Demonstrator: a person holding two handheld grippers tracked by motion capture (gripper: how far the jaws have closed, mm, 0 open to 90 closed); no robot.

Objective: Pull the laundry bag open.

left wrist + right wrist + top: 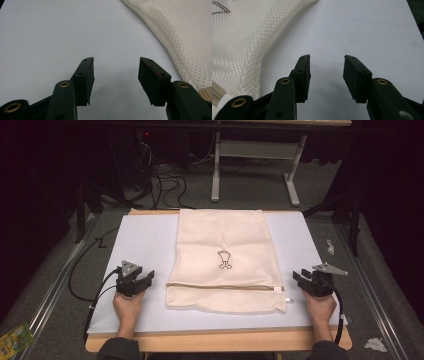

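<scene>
A cream mesh laundry bag lies flat in the middle of the pale mat, its long axis running away from the person and its zipper crossing the near end from side to side. The left gripper rests on the mat just off the bag's near left corner, jaws spread wide with nothing between them; in the left gripper view the mesh edge lies to the right of its jaws. The right gripper sits just beside the near right corner, equally wide and empty, and is the nearer one to the white zipper pull. Each gripper points inward at the bag, so a short reach towards the centre would probably meet it
</scene>
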